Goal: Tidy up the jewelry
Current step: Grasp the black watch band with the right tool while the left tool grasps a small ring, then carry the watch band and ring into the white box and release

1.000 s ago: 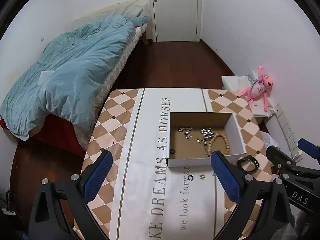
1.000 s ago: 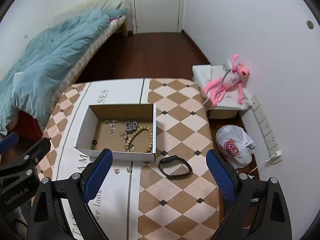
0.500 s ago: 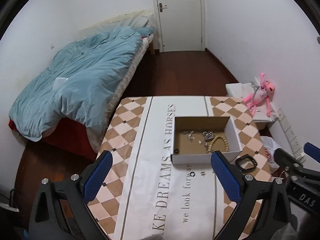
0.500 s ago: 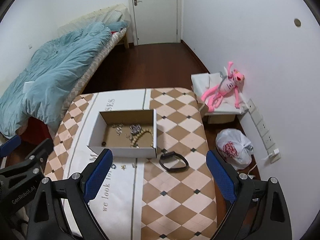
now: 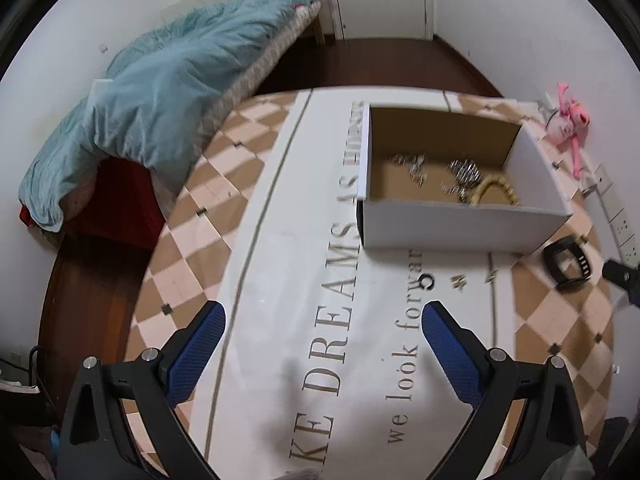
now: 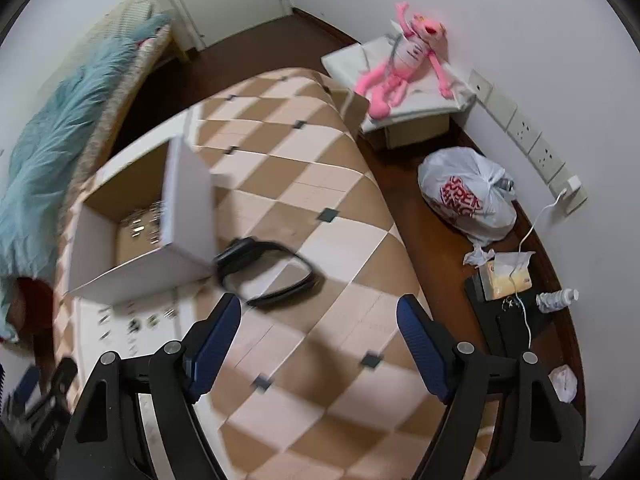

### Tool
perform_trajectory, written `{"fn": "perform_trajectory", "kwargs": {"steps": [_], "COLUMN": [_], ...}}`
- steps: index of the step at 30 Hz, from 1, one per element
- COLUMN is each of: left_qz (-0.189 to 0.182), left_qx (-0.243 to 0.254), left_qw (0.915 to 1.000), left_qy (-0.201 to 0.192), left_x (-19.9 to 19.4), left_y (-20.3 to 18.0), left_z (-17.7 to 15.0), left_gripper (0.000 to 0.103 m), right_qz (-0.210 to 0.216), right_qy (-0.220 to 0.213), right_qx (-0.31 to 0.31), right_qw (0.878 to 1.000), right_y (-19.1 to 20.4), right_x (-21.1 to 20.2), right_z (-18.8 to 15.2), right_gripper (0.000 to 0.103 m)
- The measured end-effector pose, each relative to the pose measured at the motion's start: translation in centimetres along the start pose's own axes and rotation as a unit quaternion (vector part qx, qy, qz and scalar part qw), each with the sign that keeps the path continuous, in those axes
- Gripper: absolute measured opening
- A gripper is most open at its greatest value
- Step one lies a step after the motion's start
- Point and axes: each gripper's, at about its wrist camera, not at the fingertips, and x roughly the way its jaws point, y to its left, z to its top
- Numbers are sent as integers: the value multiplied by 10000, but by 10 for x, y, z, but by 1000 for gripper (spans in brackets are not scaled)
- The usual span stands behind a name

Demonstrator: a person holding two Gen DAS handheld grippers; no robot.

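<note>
Lying flat on the checked tablecloth (image 6: 340,240), the black loop-shaped wristband (image 6: 266,270) sits just beside the near right corner of the white cardboard box (image 5: 460,226), which already holds a wooden bead bracelet (image 5: 496,192) and silver chains (image 5: 464,170). It looks light and springy (likely to skid if nudged), so pinching across one side of the band seems best. Both the right gripper (image 6: 318,332) and the left gripper (image 5: 322,340) stand wide apart, empty, touching nothing; small loose pieces (image 5: 458,280) lie near the box front
</note>
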Motion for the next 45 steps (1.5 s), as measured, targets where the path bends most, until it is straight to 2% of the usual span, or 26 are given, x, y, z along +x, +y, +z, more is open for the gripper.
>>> {"fn": "perform_trajectory", "kwargs": {"steps": [3, 6, 7, 8, 9, 10, 11, 14, 18, 20, 24, 27, 30, 33, 40, 45], "left_qz": [-9, -100, -134, -165, -220, -267, -328, -541, -768, -849, -971, -1058, -1133, -1174, -1221, -1304], "left_qx": [63, 116, 135, 161, 188, 202, 213, 233, 337, 381, 543, 592, 666, 663, 623, 548], "left_qw": [9999, 9996, 9995, 9994, 9991, 9989, 9986, 9973, 9954, 9945, 9923, 9916, 9906, 9901, 9899, 9897], "left_qy": [114, 231, 260, 276, 303, 327, 360, 430, 454, 487, 546, 457, 391, 389, 358, 197], "left_x": [14, 22, 24, 26, 28, 29, 31, 36, 42, 47, 54, 56, 55, 55, 53, 30], "left_y": [-1, -3, -4, -6, -8, -9, -11, -17, -30, -36, -48, -53, -57, -58, -54, -47], "left_z": [-2, -4, -3, -3, -4, -3, -3, -1, 1, 3, 7, 10, 13, 15, 15, 14], "left_gripper": [101, 101, 101, 100, 100, 100, 100, 100, 99, 94, 65, 51, 24, 11, 11, 11], "right_qz": [-112, -166, -184, -194, -275, -259, -242, -196, 4, 76, 111, 108, 82, 77, 158, 347], "right_qy": [81, 182, 206, 221, 168, 138, 148, 35, 100, 142, 207, 229, 217, 201, 114, -7], "right_qx": [-64, -238, -323, -391, -512, -628, -661, -802, -845, -797, -684, -635, -650, -657, -702, -769], "right_qw": [9999, 9994, 9991, 9988, 9982, 9976, 9974, 9966, 9964, 9967, 9974, 9977, 9976, 9976, 9973, 9964], "right_y": [3, 12, 15, 18, 22, 27, 28, 33, 35, 34, 33, 32, 32, 33, 37, 43], "right_x": [23, 40, 44, 46, 47, 47, 48, 40, 30, 27, 26, 27, 26, 24, 12, -10], "right_z": [9, 15, 15, 17, 17, 16, 15, 7, -11, -19, -30, -31, -29, -28, -24, -25], "right_gripper": [78, 68, 60, 46, 40, 20, 13, 11, 10, 10, 10, 10, 10, 10, 9, 9]}}
